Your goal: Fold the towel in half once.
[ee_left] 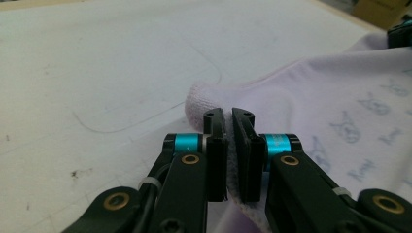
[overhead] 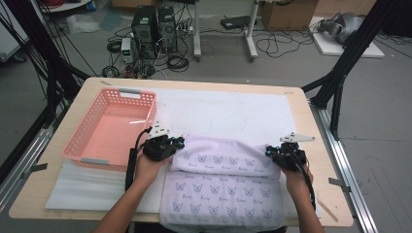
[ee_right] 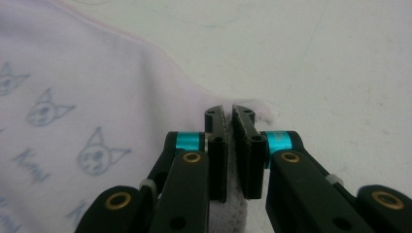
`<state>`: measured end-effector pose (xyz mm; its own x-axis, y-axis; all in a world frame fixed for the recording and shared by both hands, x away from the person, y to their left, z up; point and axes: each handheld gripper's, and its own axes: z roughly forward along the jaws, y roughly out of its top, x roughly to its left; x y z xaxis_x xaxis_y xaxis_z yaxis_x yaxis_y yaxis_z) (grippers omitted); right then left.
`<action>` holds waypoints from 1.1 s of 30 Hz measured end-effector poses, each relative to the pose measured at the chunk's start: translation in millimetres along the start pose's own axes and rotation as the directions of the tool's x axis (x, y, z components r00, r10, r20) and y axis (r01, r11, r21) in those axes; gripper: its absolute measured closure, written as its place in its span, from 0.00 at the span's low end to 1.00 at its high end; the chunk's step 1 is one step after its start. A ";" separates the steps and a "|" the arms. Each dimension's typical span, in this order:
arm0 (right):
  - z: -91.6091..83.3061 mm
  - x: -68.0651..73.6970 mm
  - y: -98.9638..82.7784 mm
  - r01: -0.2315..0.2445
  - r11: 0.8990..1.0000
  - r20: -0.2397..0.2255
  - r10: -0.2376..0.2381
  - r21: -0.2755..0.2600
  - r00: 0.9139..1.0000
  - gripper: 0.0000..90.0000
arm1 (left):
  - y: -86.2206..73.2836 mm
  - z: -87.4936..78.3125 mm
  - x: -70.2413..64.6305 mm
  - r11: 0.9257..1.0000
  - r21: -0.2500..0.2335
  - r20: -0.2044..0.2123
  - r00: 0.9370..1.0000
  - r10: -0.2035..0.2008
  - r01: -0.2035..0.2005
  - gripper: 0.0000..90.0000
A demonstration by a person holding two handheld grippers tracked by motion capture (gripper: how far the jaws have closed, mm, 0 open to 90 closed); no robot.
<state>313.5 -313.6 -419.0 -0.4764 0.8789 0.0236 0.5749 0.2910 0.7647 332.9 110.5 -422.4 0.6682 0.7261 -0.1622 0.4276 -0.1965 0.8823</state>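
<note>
A pale lilac towel (overhead: pixel 224 179) printed with small cat faces lies folded on the white mat at the table's near edge. My left gripper (overhead: pixel 171 143) is shut on the towel's far left corner (ee_left: pixel 204 99), with the cloth pinched between the pads. My right gripper (overhead: pixel 273 151) is shut on the far right corner (ee_right: pixel 257 107), where a strip of towel runs between its jaws. Both corners rest low on the mat. In the left gripper view the towel (ee_left: pixel 340 92) spreads off to the right; in the right gripper view the towel (ee_right: pixel 73 107) spreads to the left.
An empty pink plastic basket (overhead: pixel 82 138) stands at the left of the table, just beyond my left hand. A white mat (overhead: pixel 233 109) covers the table's middle. Black frame legs, cables and computer cases stand on the floor behind.
</note>
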 end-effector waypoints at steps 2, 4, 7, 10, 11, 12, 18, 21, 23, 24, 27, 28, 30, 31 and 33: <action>-8.5 3.4 -3.5 0.012 1.000 -0.005 -0.012 -0.024 1.000 0.94 | -2.4 -7.8 -2.5 1.000 -0.019 0.022 1.000 -0.004 0.005 0.94; -16.6 5.6 -5.6 0.018 0.999 -0.009 -0.019 -0.038 1.000 0.94 | -5.7 -15.5 -4.5 0.999 -0.040 0.041 0.999 -0.007 0.009 0.93; -29.4 8.0 -7.8 0.017 0.998 -0.018 -0.018 -0.067 1.000 0.94 | -13.4 -25.9 -6.8 0.998 -0.062 0.062 0.998 -0.017 0.020 0.93; -39.4 11.4 -11.1 0.029 0.996 -0.039 -0.032 -0.086 0.999 0.94 | -15.5 -33.0 -10.1 0.998 -0.062 0.075 0.997 -0.011 0.016 0.93; -42.8 13.5 -12.5 0.033 0.996 -0.041 -0.037 -0.087 0.998 0.94 | -15.6 -35.3 -12.2 0.998 -0.063 0.079 0.997 -0.006 0.011 0.93; -46.4 14.7 -14.0 0.044 0.995 -0.042 -0.048 -0.090 0.998 0.94 | -15.8 -37.8 -14.2 0.998 -0.062 0.085 0.996 0.003 0.002 0.94; -74.6 24.4 -25.6 0.043 0.993 -0.061 -0.050 -0.111 0.997 0.94 | -22.2 -54.9 -27.1 0.998 -0.045 0.121 0.992 0.037 -0.032 0.93; -87.3 28.9 -34.6 0.062 0.993 -0.063 -0.068 -0.102 0.996 0.94 | -29.5 -63.5 -31.5 0.999 -0.033 0.131 0.991 0.032 -0.027 0.93; -92.3 31.9 -41.8 0.065 0.995 -0.070 -0.070 -0.073 0.995 0.94 | -35.7 -68.5 -33.6 1.000 -0.009 0.142 0.989 0.029 -0.028 0.93; -93.1 33.6 -46.0 0.061 0.997 -0.079 -0.065 -0.054 0.995 0.94 | -39.6 -70.0 -34.8 1.000 0.004 0.145 0.989 0.030 -0.030 0.93; -89.0 41.5 -59.9 0.086 0.996 -0.095 -0.083 0.034 0.992 0.93 | -50.3 -71.1 -35.2 0.998 0.052 0.151 0.988 0.029 -0.037 0.92; -86.0 43.9 -64.2 0.104 0.992 -0.092 -0.097 0.066 0.991 0.92 | -52.4 -70.5 -34.4 0.997 0.066 0.152 0.988 0.016 -0.026 0.90; -80.7 44.8 -69.9 0.114 0.988 -0.087 -0.105 0.104 0.991 0.84 | -53.5 -68.6 -31.0 0.996 0.088 0.139 0.990 -0.021 0.009 0.74; -80.0 43.9 -70.7 0.106 0.989 -0.081 -0.098 0.107 0.992 0.80 | -52.8 -68.2 -29.2 0.996 0.089 0.130 0.990 -0.044 0.032 0.64; -82.7 39.6 -67.4 0.073 0.995 -0.062 -0.068 0.072 0.996 0.74 | -50.0 -68.7 -25.9 0.996 0.062 0.118 0.991 -0.065 0.058 0.58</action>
<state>200.9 -329.7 -416.3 -0.5552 0.8316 0.0115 0.5849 0.3806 0.7163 252.3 146.8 -432.0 0.7061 0.6546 -0.2701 0.5025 -0.1943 0.8425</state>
